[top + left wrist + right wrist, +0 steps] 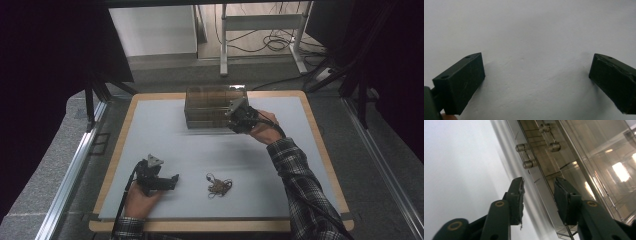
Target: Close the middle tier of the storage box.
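High view: we hold the right gripper [239, 116] at the right front corner of the clear plastic organizer box [212, 105], at the far middle of the pale table mat [165, 130]; from up there we cannot read its jaw gap. The right gripper view settles it: jaws are partly open, narrow, and the box's hinged lid edge [541, 195] runs straight up between the two black jaws, the left pad on the mat side, the right pad over the clear wall. Whether either pad presses the plastic we cannot tell; a slim gap shows on the left pad's side. Two clear hinge barrels [526, 156] sit just ahead of the jaw tips, a second pair [550, 138] farther along. The left gripper [172, 181] lies low near the front left of the mat, in our left hand [140, 199]. The left gripper view shows its jaws spread wide, with bare mat [534, 62] between and ahead of them. The high view adds what that camera misses: a small tangle of brown cord or chain [219, 186] on the mat just beyond the left gripper's jaw tips, well apart from the box.
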